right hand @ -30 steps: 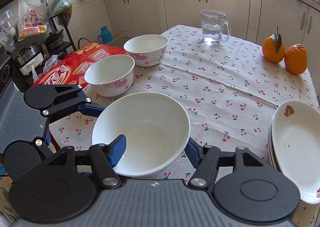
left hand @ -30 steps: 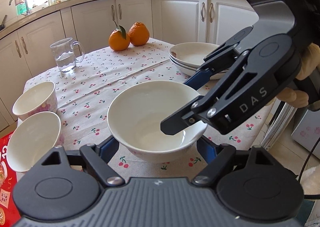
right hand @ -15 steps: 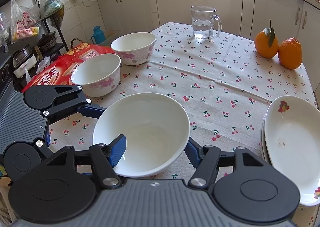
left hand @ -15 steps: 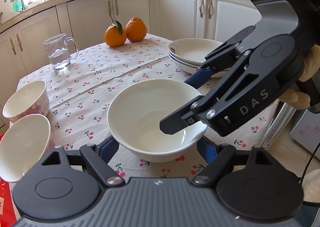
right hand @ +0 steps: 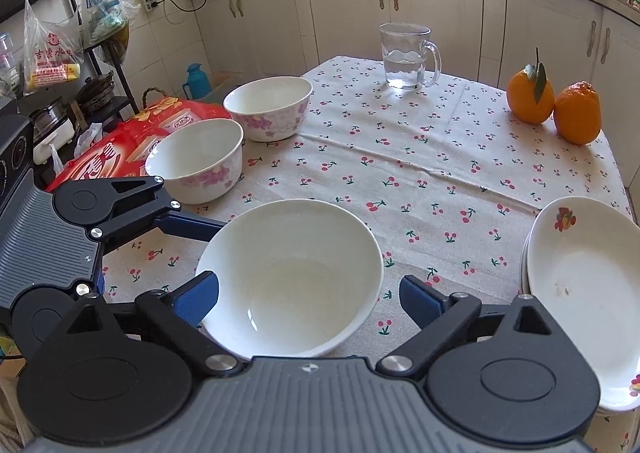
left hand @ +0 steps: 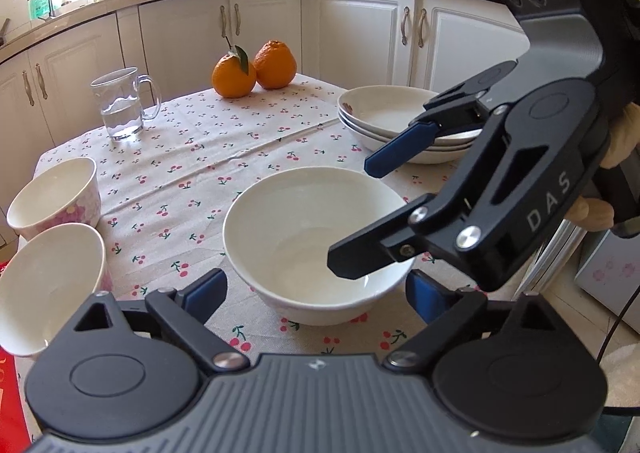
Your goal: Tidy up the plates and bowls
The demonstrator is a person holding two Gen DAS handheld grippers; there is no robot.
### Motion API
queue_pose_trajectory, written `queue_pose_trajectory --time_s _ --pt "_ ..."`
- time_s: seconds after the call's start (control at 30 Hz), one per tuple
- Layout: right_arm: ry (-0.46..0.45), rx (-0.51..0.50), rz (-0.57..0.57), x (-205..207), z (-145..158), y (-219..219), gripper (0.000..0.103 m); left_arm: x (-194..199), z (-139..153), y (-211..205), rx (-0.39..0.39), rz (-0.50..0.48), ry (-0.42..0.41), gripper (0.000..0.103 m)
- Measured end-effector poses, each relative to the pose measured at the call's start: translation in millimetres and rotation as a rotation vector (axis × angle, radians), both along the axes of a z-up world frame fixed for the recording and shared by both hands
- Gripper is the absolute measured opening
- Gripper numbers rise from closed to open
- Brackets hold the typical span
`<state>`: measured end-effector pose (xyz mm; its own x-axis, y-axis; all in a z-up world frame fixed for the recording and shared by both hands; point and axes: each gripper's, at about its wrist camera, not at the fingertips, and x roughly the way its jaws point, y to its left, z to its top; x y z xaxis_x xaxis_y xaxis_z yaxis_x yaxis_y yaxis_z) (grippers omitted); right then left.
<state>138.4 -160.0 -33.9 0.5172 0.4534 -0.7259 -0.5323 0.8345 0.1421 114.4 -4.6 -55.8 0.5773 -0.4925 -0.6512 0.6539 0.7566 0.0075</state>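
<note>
Plain white ceramic bowl (left hand: 316, 249) at near table edge on cherry-print tablecloth (right hand: 440, 181), apparently empty. Left gripper (left hand: 316, 289) and right gripper (right hand: 308, 293) flank it, jaws opening, pads clear. Two floral bowls (right hand: 196, 161) empty; stacked white plates (right hand: 584, 277) at right.

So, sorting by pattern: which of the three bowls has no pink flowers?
The plain white bowl nearest the grippers; the two bowls behind carry pink flowers.
</note>
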Motion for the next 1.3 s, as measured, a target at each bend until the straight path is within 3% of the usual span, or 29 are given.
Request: queue_pose_trajectory --time_s 0.27,0.73,1.0,1.3 --pt "-0.03 -0.013 0.002 -10 8 4 0.102 -17 6 16 0.018 0.048 -0.031 0.098" --pt "-0.088 -0.031 0.081 -18 31 38 0.103 -32 15 76 -0.009 0.23 -0.083 0.098" --pt "-0.094 -0.053 0.161 0 38 76 0.103 -15 8 105 0.006 0.331 -0.103 0.098" --pt "-0.047 -0.048 0.238 40 36 109 0.103 10 -2 121 0.016 0.375 -0.106 0.098"
